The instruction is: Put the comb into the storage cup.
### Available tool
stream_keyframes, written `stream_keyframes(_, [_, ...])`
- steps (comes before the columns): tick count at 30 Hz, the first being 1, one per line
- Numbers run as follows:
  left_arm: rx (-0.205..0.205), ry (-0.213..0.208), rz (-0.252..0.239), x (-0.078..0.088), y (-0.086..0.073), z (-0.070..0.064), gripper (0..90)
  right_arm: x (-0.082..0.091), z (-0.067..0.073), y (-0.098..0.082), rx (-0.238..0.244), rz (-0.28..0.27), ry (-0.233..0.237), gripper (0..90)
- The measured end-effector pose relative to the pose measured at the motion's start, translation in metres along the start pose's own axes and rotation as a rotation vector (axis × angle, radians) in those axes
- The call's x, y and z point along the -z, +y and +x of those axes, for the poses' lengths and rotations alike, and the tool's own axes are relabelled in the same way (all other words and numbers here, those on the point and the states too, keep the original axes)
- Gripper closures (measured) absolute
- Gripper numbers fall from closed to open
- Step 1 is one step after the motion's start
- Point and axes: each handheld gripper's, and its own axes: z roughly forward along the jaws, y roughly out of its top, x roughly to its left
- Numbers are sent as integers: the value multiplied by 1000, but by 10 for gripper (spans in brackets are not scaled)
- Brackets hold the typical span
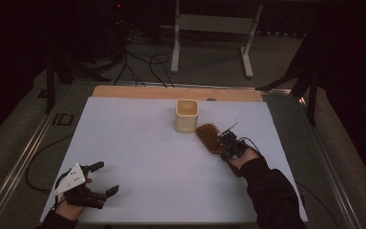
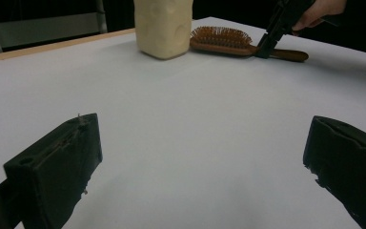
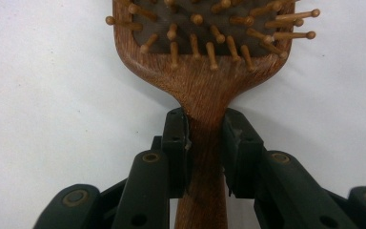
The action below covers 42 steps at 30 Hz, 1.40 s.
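We see the wooden hairbrush [image 1: 210, 137] lying bristles-up on the counter [image 1: 147, 152] just beside the cream cup [image 1: 186, 115], its handle clamped between the jaws of our right hand-held gripper [image 3: 205, 143]. Our left hand-held gripper [image 1: 102, 179] rests well apart, jaws spread wide and empty.

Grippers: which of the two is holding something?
The right gripper, beside the cream cup: its fingers pinch the wooden hairbrush at the handle's neck. The left gripper is open over the bare white table.
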Motion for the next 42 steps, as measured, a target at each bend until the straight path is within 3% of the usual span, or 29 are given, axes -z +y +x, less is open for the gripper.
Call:
stream_keyframes(12, [1,1,5,-1,0,1,0,2,-7,-15,-68,-122,35,733])
stream_keyframes(21, [3,1,9,-2,-1,0,0,8,-11,-26,-94,-209,79,732])
stream_keyframes(24, [2,2,11,-2,-1,1,0,12,-9,-29,-100,-242,71,732])
stream_keyframes(29, [1,5,12,-2,-1,0,0,24,-4,-34,-86,-318,48,732])
stream_keyframes(37, [3,5,13,-3,-1,0,0,39,8,-43,-35,-404,70,732])
stream_keyframes(42, [5,5,14,-3,0,0,0,44,15,-46,2,-454,58,732])
